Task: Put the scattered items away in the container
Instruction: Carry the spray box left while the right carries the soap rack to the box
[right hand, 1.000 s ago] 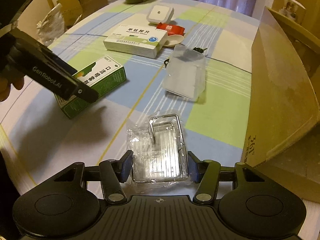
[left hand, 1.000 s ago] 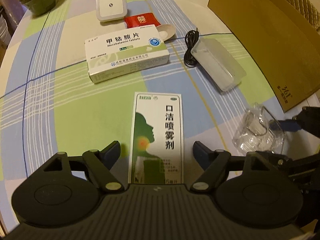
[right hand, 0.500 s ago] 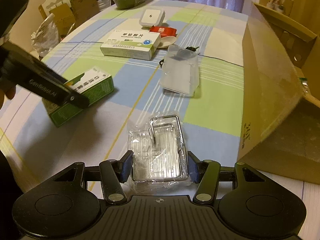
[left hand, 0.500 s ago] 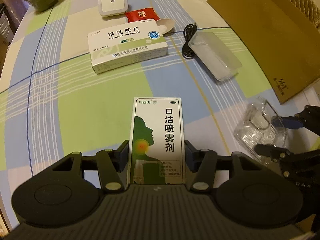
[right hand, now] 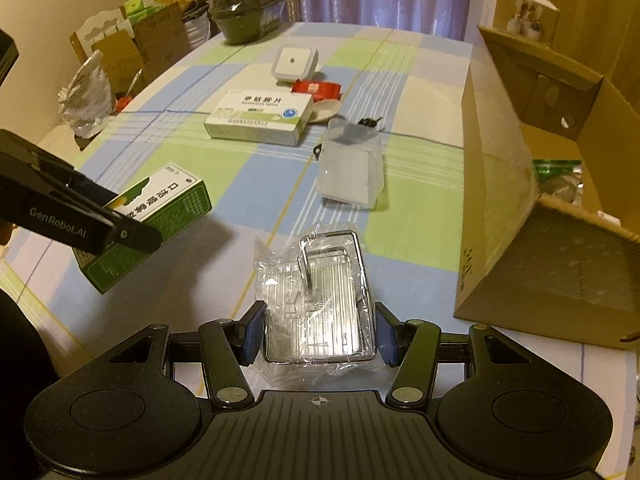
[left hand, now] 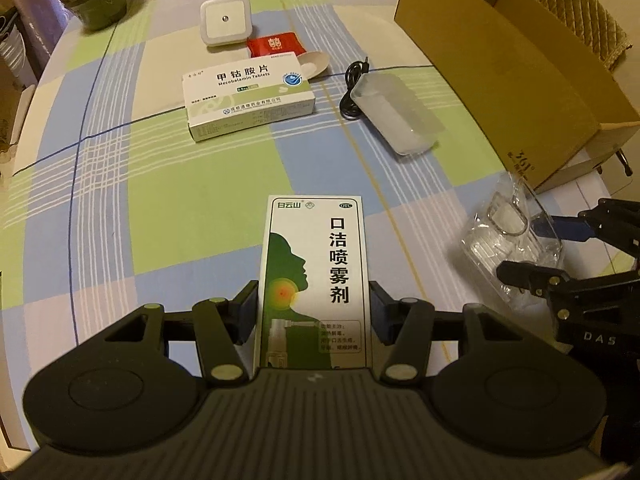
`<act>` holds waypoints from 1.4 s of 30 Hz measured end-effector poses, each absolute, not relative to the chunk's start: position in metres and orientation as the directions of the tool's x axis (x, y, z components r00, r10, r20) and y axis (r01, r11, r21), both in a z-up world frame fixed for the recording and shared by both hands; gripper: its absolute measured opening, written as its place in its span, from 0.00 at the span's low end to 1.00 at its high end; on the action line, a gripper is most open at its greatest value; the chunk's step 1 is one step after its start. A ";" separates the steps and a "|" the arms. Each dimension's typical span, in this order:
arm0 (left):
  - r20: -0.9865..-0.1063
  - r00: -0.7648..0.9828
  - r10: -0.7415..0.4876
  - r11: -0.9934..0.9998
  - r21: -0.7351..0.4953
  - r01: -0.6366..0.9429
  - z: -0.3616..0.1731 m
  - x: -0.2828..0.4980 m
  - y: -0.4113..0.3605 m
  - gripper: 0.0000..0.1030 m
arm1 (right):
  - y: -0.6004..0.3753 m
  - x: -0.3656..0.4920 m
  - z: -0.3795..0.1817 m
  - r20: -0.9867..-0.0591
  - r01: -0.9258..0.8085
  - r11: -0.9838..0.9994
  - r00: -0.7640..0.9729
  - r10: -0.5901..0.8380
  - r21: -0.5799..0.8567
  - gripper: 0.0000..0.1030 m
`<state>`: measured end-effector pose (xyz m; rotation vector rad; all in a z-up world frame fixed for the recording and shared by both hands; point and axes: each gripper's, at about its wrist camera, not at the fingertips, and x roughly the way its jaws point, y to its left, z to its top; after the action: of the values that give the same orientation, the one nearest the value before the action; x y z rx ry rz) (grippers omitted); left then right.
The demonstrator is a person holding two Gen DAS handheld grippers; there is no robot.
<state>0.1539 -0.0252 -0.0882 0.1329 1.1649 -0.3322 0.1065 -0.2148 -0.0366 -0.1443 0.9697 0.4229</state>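
Cartons and wrappers, light: tall green-and-white spray carton (left hand: 316,280), stiff card, best taken across its long sides, sat clamped in left gripper (left hand: 313,312) fingers, raised off the counter (right hand: 400,216). Crinkly clear plastic packet holding a metal hook (right hand: 320,300), slippery, crushable, sat clamped in right gripper (right hand: 320,334) near open brown cardboard box (right hand: 520,208).

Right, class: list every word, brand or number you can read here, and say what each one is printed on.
"口洁喷雾剂", "白云山", "OTC": spray box held in the left gripper.
"甲钴胺片", "Mecobalamin Tablets": tablet box.
"361°": cardboard box.
"GenRobot.AI": left gripper's body, right wrist view.
"DAS": right gripper, seen from the left wrist.
Small print on both medicine boxes and the red packet: too small to read.
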 end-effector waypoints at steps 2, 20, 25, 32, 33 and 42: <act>-0.913 0.363 -0.188 0.946 -0.068 0.318 -0.082 0.149 -0.025 0.49 | -0.215 0.103 -0.031 -0.818 -0.405 0.912 0.502 0.280 0.064 0.56; -0.875 0.437 -0.209 0.947 -0.069 0.314 -0.034 0.107 -0.035 0.49 | -0.222 0.072 0.018 -0.760 -0.381 0.924 0.590 0.273 0.037 0.56; -0.868 0.448 -0.215 0.945 -0.070 0.319 -0.026 0.101 -0.038 0.49 | -0.226 0.067 0.026 -0.747 -0.378 0.925 0.605 0.276 0.035 0.56; -0.857 0.460 -0.231 0.942 -0.080 0.325 -0.018 0.095 -0.045 0.49 | -0.235 0.063 0.035 -0.733 -0.366 0.930 0.624 0.270 0.031 0.56; -0.856 0.462 -0.233 0.942 -0.080 0.326 -0.016 0.094 -0.045 0.49 | -0.237 0.062 0.037 -0.731 -0.364 0.931 0.627 0.269 0.031 0.56; -0.845 0.472 -0.251 0.937 -0.089 0.339 -0.008 0.092 -0.055 0.49 | -0.250 0.061 0.043 -0.720 -0.339 0.940 0.644 0.258 0.034 0.56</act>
<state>0.0924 -0.0550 -0.0082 0.0951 1.0171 -0.3614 0.0606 -0.2504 0.0431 -0.1075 0.8017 0.3401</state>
